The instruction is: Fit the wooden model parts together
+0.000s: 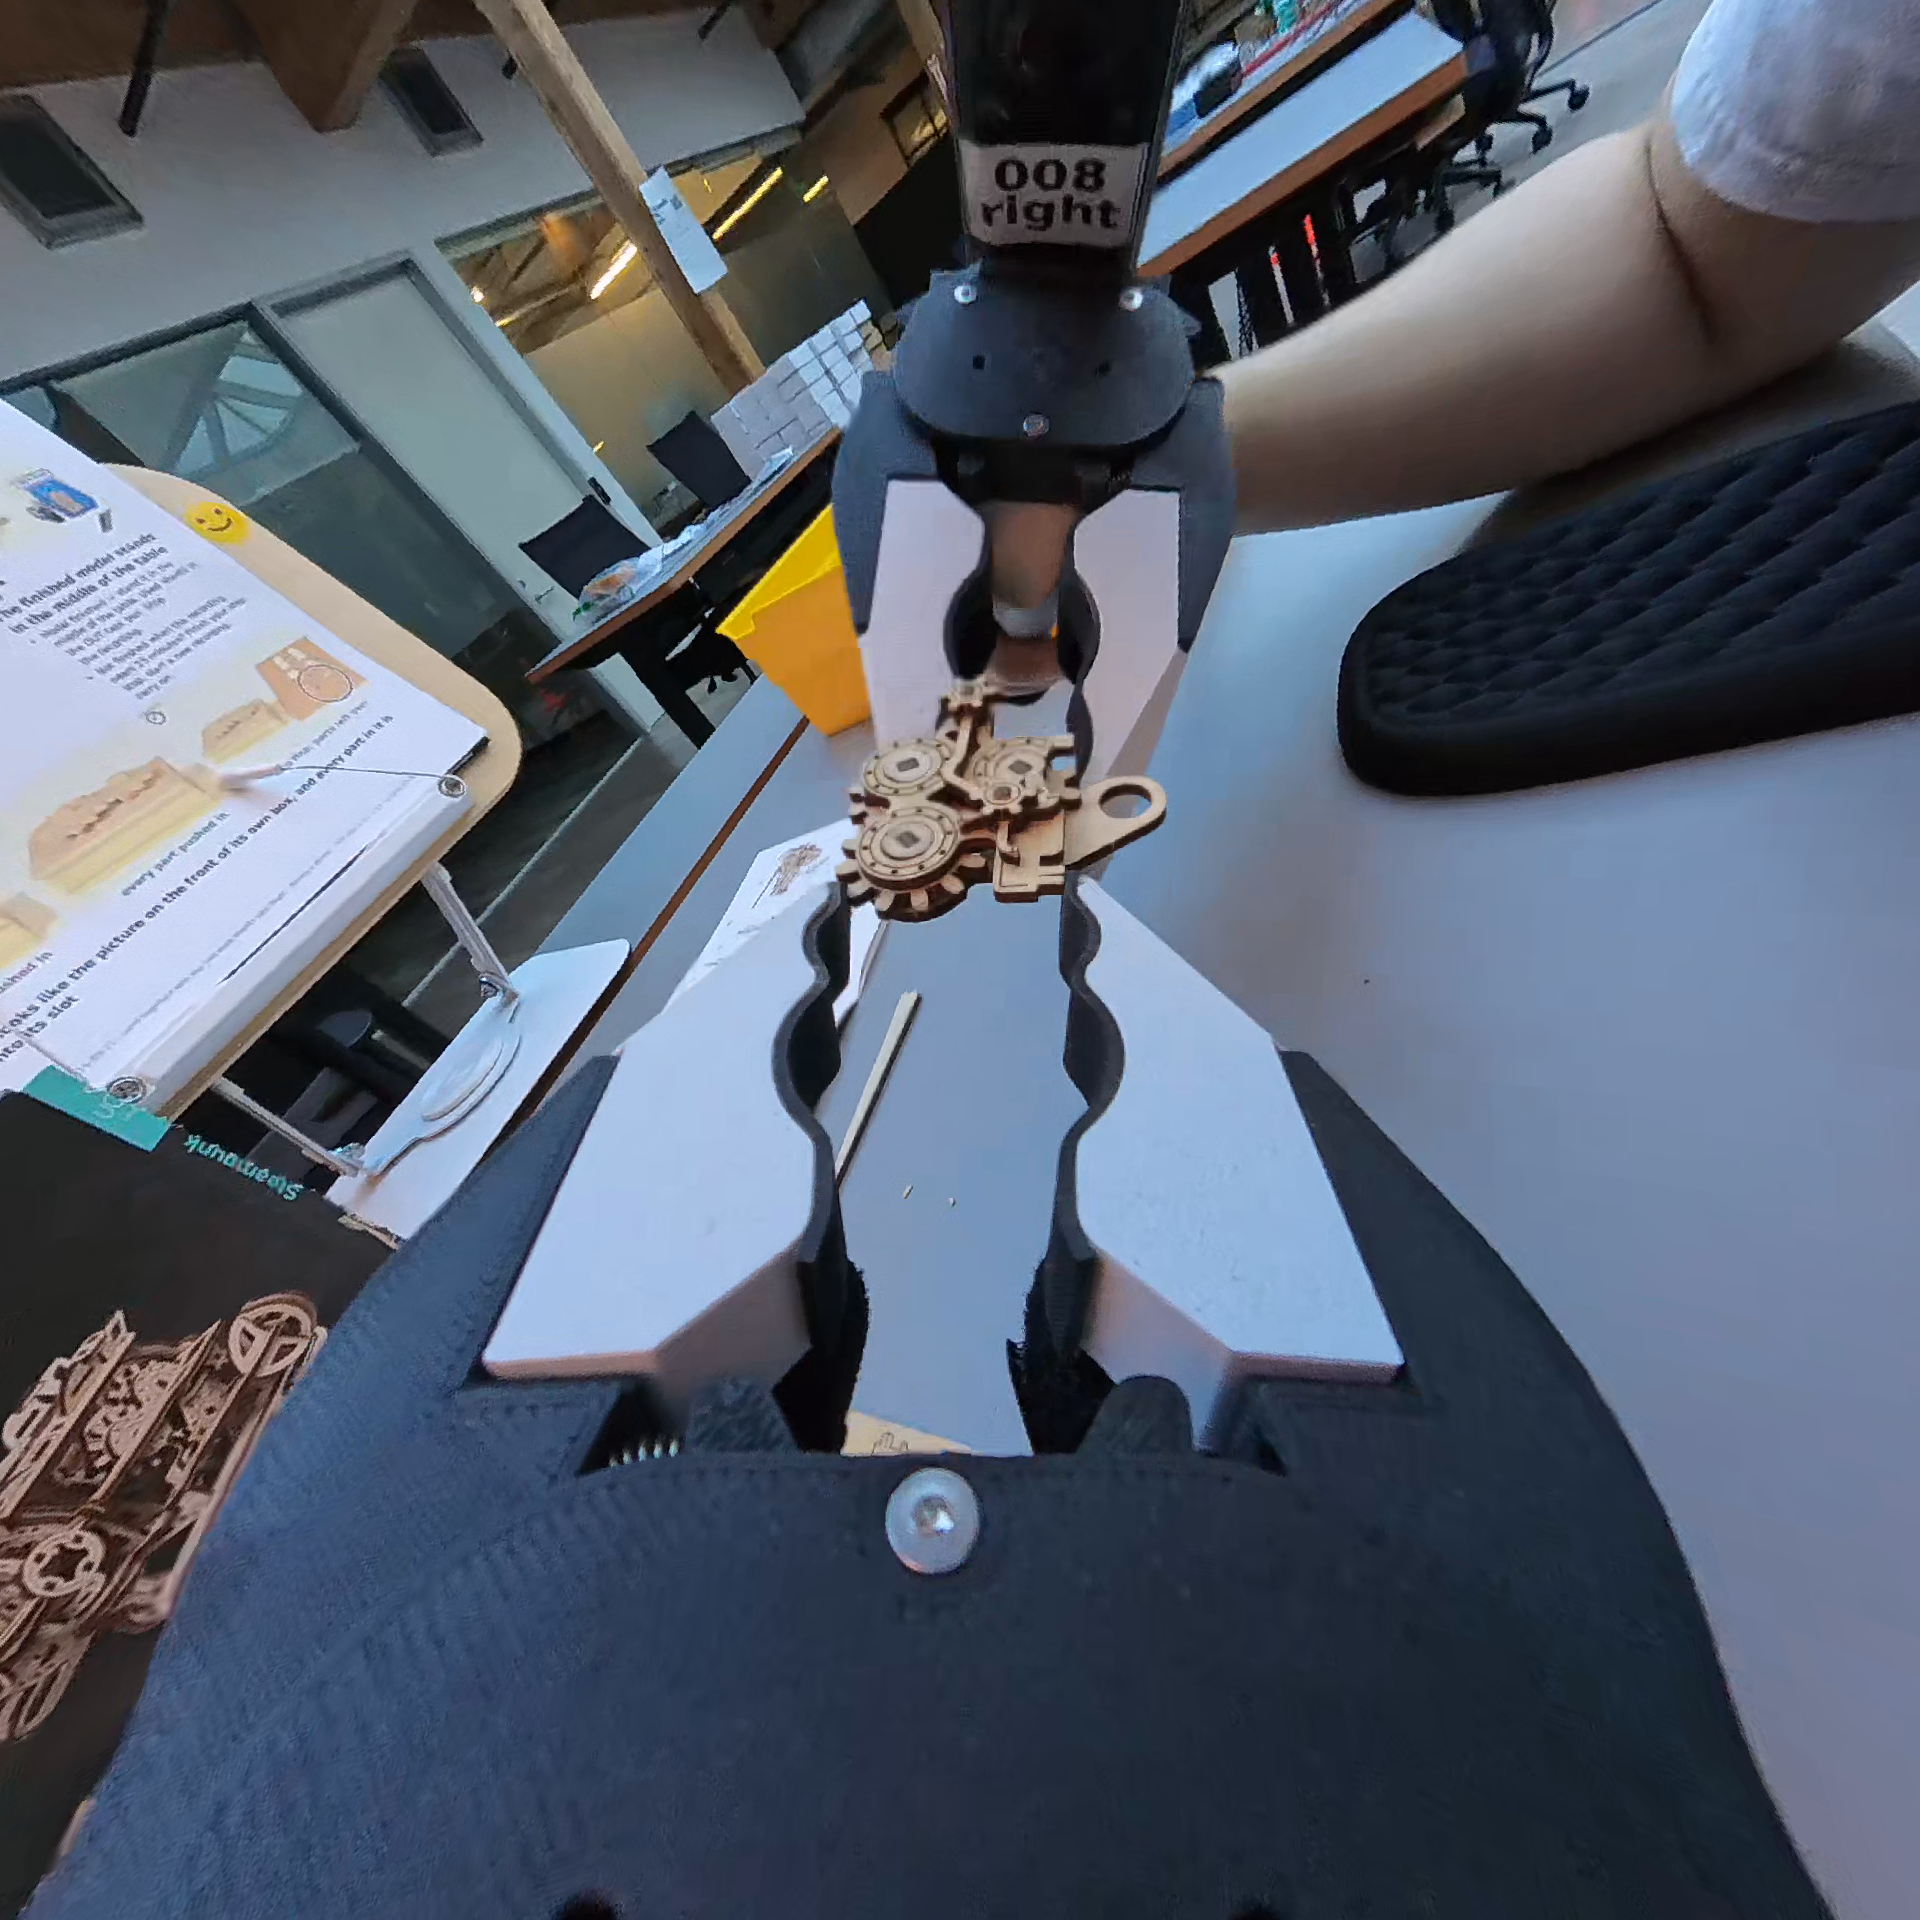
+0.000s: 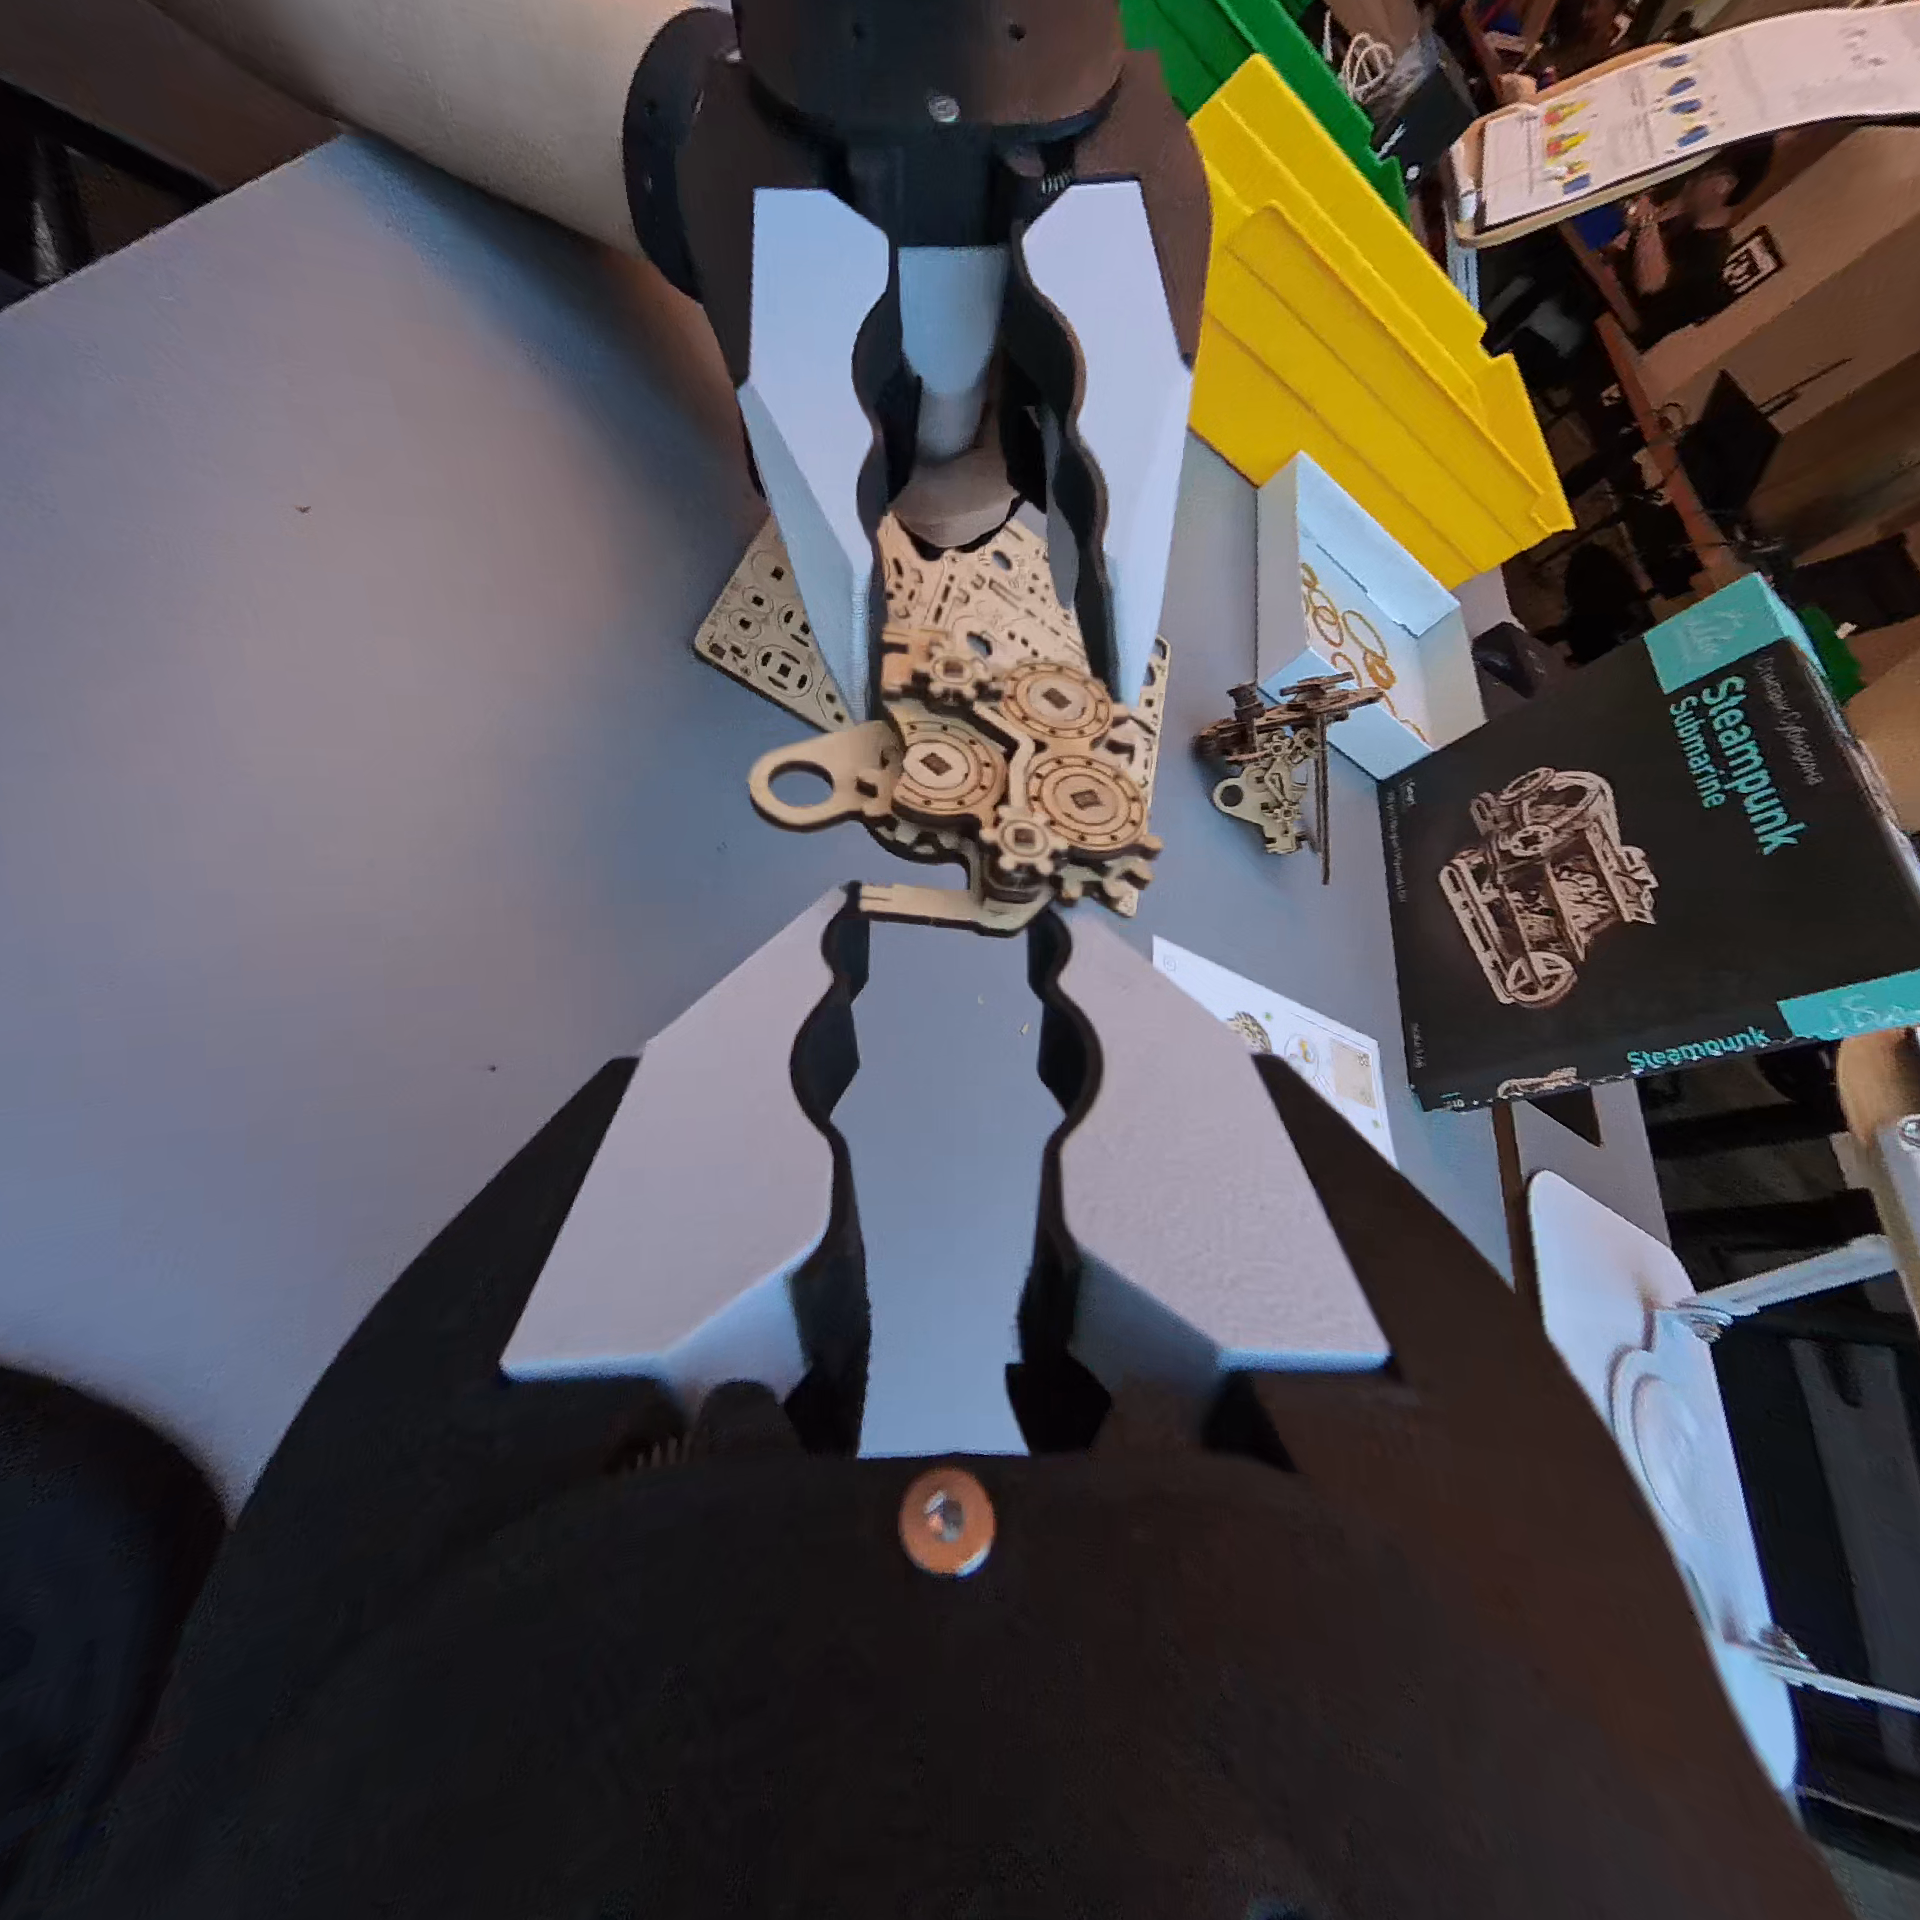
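Observation:
A wooden gear assembly with three round discs, small cogs and a ring tab is held above the grey table. My left gripper is shut on its near edge. In the right wrist view the left gripper comes from the top, with the assembly between its fingers. My right gripper is shut on a flat wooden lever piece that meets the assembly at a small cog. In the left wrist view the right gripper comes from above.
On the table lie a cut-out wooden parts sheet, a small part-built model, a white box, the black kit box, yellow bins and a thin wooden stick. An instruction stand is left, a black pad and a person's arm right. My two grippers' fingertips are within a few centimetres of each other.

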Demonstrator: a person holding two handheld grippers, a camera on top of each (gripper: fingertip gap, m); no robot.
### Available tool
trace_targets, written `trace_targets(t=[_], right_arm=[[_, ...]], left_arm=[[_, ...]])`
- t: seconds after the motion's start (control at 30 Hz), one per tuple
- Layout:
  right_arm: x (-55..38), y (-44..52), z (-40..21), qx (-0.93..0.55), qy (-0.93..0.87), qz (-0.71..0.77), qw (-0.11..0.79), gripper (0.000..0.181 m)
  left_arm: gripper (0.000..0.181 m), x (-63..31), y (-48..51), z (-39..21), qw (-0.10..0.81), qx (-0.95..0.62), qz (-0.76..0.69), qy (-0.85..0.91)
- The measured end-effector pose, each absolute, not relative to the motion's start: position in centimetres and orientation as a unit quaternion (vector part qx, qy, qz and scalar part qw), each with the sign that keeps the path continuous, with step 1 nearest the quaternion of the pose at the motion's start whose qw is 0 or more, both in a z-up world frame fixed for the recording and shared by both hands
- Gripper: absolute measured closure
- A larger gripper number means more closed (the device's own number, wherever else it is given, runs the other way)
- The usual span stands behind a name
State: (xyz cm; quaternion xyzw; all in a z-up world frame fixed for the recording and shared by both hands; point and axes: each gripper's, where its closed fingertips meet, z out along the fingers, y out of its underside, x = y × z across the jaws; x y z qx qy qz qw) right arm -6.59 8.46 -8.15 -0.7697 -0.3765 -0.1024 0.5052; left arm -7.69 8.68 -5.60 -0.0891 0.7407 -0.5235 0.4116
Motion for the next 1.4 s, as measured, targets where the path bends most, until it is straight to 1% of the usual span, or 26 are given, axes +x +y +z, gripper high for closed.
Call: trace_targets(t=[0.03,0.1,0.2,0.4,0.63,0.87,0.9,0.93,1.13,1.23,1.27,1.33,1.4], right_arm=[[-6.6,8.4,-8.4,-0.770,-0.384,-0.109,0.498,0.147],[-6.3,8.4,-8.7,-0.779,-0.381,-0.114,0.485,0.131],[-6.3,8.3,-8.6,-0.789,-0.368,-0.096,0.482,0.126],[-6.9,7.9,-7.5,-0.777,-0.376,-0.078,0.500,0.129],[-5.8,8.4,-8.2,-0.789,-0.371,-0.137,0.470,0.135],[-4.7,8.8,-7.0,-0.790,-0.338,-0.168,0.483,0.148],[-4.5,8.9,-6.8,-0.788,-0.333,-0.177,0.487,0.156],[-4.4,9.1,-6.6,-0.786,-0.328,-0.181,0.492,0.156],[-3.8,9.4,-7.0,-0.792,-0.314,-0.187,0.488,0.155],[-3.2,9.3,-8.4,-0.816,-0.299,-0.155,0.470,0.154],[-3.0,9.2,-9.0,-0.819,-0.296,-0.140,0.471,0.155],[-3.0,8.6,-11.5,-0.846,-0.288,-0.071,0.443,0.158],[-2.6,8.4,-14.1,-0.869,-0.269,-0.032,0.415,0.158]], left_arm=[[0.143,-7.5,8.8,-6.0,0.416,-0.088,-0.514,0.745],[0.143,-7.6,8.6,-6.2,0.416,-0.083,-0.511,0.747],[0.143,-7.8,8.4,-6.1,0.413,-0.077,-0.515,0.748],[0.143,-8.0,8.4,-6.1,0.408,-0.072,-0.516,0.749],[0.144,-7.4,9.0,-6.6,0.420,-0.083,-0.492,0.758],[0.149,-6.3,10.1,-6.1,0.446,-0.115,-0.479,0.748],[0.152,-6.1,10.4,-6.1,0.449,-0.123,-0.473,0.748],[0.158,-5.9,10.7,-6.1,0.457,-0.128,-0.466,0.746],[0.158,-5.6,11.0,-5.9,0.473,-0.133,-0.462,0.738],[0.158,-5.0,11.2,-7.5,0.480,-0.132,-0.419,0.759],[0.162,-4.7,11.3,-8.4,0.476,-0.136,-0.401,0.771],[0.181,-4.4,11.6,-11.1,0.449,-0.143,-0.358,0.806],[0.181,-4.4,11.2,-13.5,0.411,-0.156,-0.339,0.832]])
